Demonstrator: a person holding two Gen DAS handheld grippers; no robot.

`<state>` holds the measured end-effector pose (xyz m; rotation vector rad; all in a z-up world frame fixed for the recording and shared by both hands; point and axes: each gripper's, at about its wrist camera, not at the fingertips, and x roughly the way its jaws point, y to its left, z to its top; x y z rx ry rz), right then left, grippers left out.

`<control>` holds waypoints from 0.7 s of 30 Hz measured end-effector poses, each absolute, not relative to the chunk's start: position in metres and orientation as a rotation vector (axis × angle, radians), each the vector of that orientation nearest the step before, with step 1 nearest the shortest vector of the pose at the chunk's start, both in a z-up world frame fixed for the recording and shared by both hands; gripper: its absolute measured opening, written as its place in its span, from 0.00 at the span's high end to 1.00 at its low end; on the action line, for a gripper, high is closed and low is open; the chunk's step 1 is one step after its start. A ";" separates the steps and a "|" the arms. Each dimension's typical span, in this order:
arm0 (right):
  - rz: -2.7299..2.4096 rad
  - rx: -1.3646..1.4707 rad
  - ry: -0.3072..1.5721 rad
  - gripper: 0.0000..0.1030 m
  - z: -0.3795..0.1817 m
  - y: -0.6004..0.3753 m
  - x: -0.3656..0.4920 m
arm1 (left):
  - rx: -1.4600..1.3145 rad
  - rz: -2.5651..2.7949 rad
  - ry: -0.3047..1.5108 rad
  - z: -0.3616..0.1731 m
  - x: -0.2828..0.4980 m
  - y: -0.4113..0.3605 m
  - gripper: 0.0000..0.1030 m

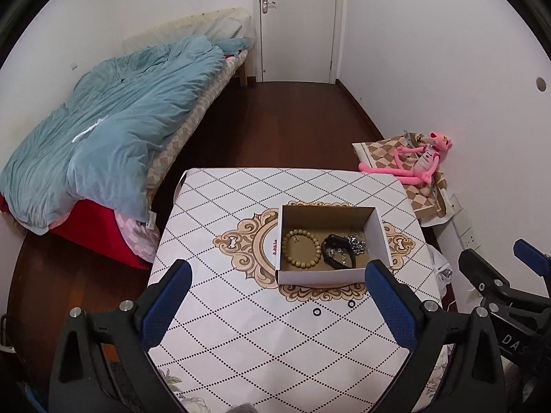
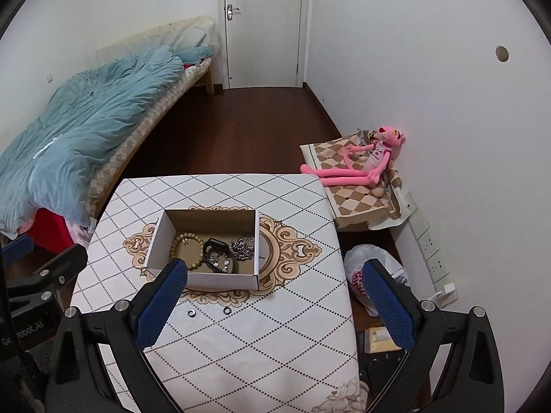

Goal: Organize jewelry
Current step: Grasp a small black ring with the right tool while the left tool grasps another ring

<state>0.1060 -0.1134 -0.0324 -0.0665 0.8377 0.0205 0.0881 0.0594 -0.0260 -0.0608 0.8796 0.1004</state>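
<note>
Both hand-held grippers, left (image 1: 277,296) and right (image 2: 273,292), gape empty above 2 black rings (image 1: 316,311) near the white box (image 1: 320,277) holding bracelets.

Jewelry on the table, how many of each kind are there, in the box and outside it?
Wooden bead bracelet: 1, in the box
Black band: 1, in the box
Silver chain pile: 1, in the box; I cannot tell if it is more than one piece
Small black rings: 2, on the tablecloth in front of the box
Total: 5
</note>
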 end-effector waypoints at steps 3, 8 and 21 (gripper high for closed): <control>0.029 -0.052 0.870 0.01 -0.042 -0.115 0.109 | -0.073 0.132 0.903 -0.038 0.090 0.065 0.00; 0.057 -0.020 0.953 0.04 -0.094 -0.117 0.116 | -0.048 0.213 0.971 -0.086 0.095 0.078 0.00; 0.126 -0.077 1.139 0.46 -0.250 -0.066 0.156 | 0.004 0.268 1.241 -0.211 0.116 0.095 0.00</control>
